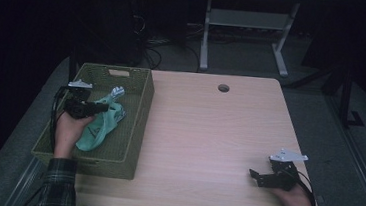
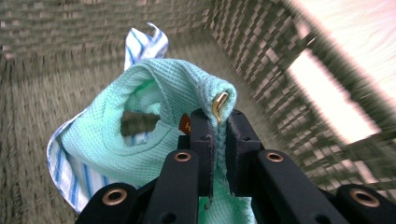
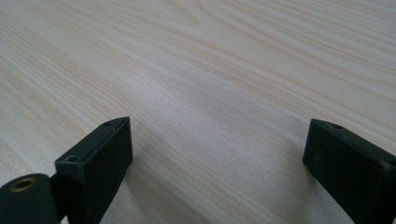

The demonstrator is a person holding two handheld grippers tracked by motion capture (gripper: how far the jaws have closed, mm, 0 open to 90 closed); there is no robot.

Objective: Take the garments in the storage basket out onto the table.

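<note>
Two grippers are working here: at the left of the high view, the left gripper [image 1: 101,107] is pinching the mint-green cloth [image 1: 99,128] inside the woven basket [image 1: 136,129], so the grasp looks made while taking it out is still pending. At lower right, the right gripper [image 1: 256,176] is waiting wide apart over the bare table [image 1: 208,135]. The left gripper view is revealing a blue-striped cloth [image 2: 149,42] beneath and a small gold clip [image 2: 218,103] at the pinched fold.
</note>
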